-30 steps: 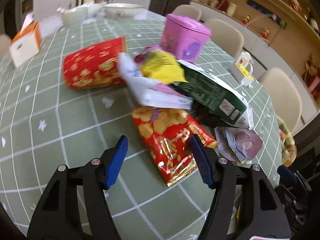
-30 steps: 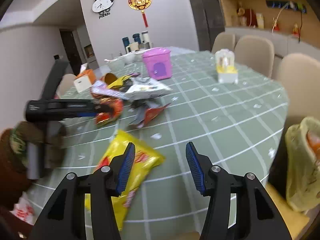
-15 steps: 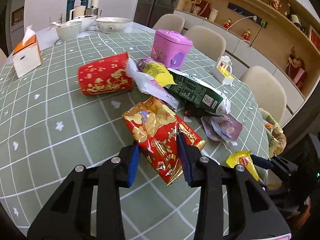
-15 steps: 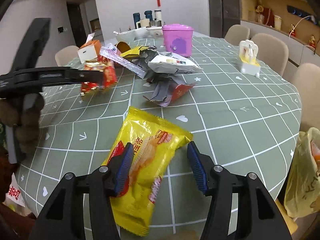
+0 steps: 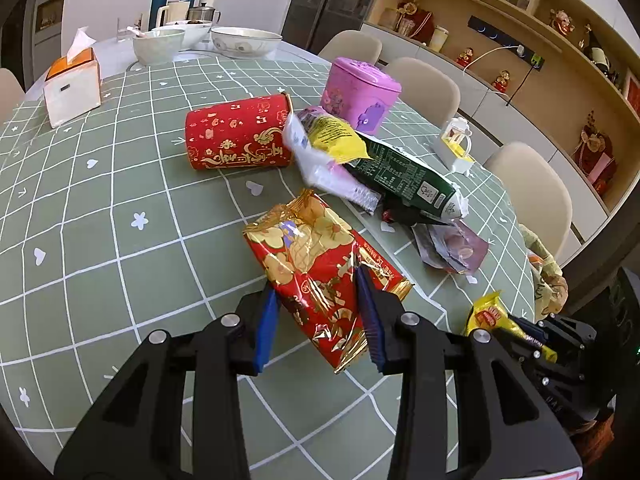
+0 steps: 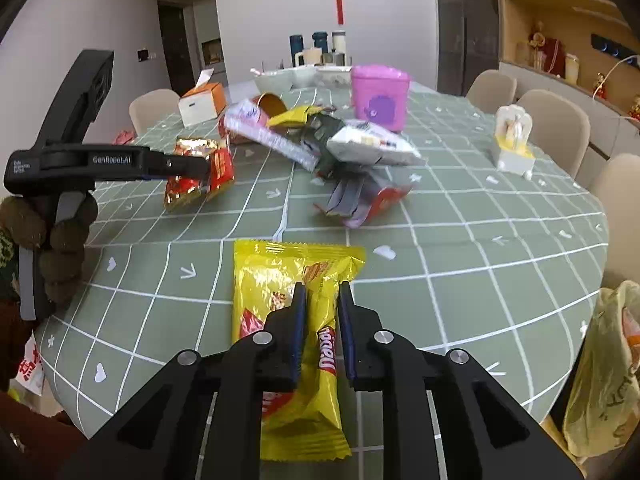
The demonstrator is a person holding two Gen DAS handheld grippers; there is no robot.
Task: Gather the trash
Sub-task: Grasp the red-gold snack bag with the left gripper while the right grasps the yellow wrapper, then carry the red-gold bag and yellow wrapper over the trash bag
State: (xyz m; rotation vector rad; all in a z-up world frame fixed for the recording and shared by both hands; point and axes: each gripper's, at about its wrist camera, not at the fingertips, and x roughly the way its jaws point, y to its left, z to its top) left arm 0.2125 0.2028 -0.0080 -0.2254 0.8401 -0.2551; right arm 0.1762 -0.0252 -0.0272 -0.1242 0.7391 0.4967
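Note:
My left gripper (image 5: 318, 308) is shut on a red and gold snack bag (image 5: 316, 264) that is pinched between its blue pads on the green checked tablecloth (image 5: 100, 208). The bag also shows in the right wrist view (image 6: 200, 172), held by the left gripper (image 6: 196, 170). My right gripper (image 6: 323, 320) is shut on a yellow snack bag (image 6: 292, 280) lying near the table's front edge; this bag shows in the left wrist view (image 5: 492, 316). A heap of wrappers (image 5: 360, 168) lies beyond, with a red can (image 5: 236, 138) on its side.
A pink lidded tin (image 5: 360, 92), a tissue box (image 5: 72, 88), bowls (image 5: 244, 40) and a small white and yellow holder (image 5: 456, 144) stand on the table. Beige chairs (image 5: 528, 188) ring it. A yellowish plastic bag (image 6: 604, 368) hangs at the right table edge.
Both grippers went from open to shut: the left one closed on the red and gold bag, the right one moved over the yellow bag and closed on it.

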